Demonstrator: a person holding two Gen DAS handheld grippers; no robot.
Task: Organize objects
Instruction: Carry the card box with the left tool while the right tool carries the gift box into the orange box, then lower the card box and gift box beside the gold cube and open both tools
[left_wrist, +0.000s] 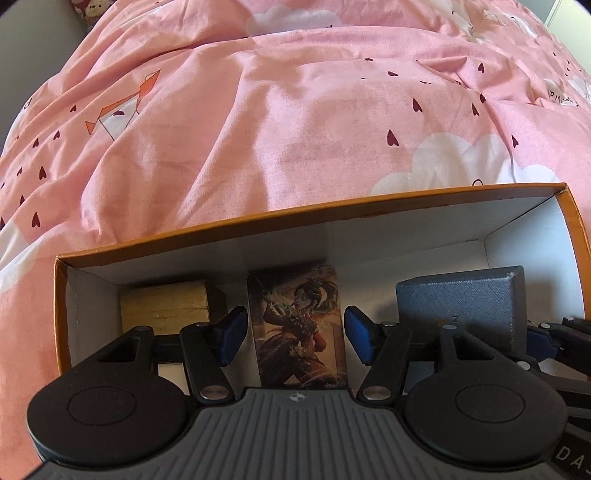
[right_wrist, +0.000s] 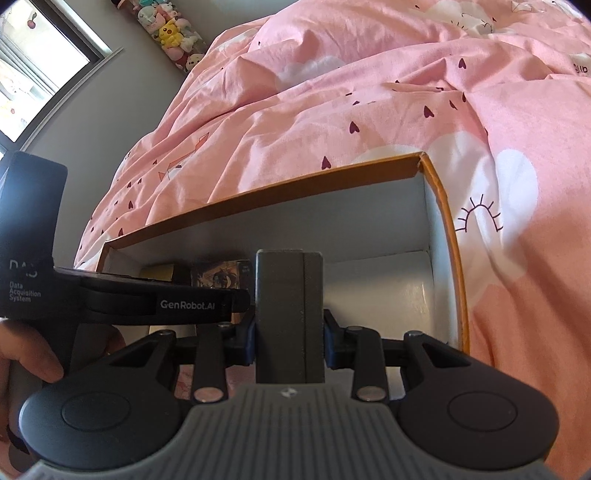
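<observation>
Two grippers work inside the orange box (left_wrist: 332, 218): the left gripper (left_wrist: 295, 334) gapes around the standing card (left_wrist: 299, 332), which could topple if nudged, while the right gripper (right_wrist: 288, 332) clamps a grey box (right_wrist: 288, 314).

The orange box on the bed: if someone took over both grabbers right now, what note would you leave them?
Left gripper: jaws open, straddling the picture card box, pads clear of it.
Right gripper: shut on the grey-blue box, over the orange box.
Done: wooden block and picture card box are inside.
Left: set the grey-blue box in the free right-hand space, then release.
</observation>
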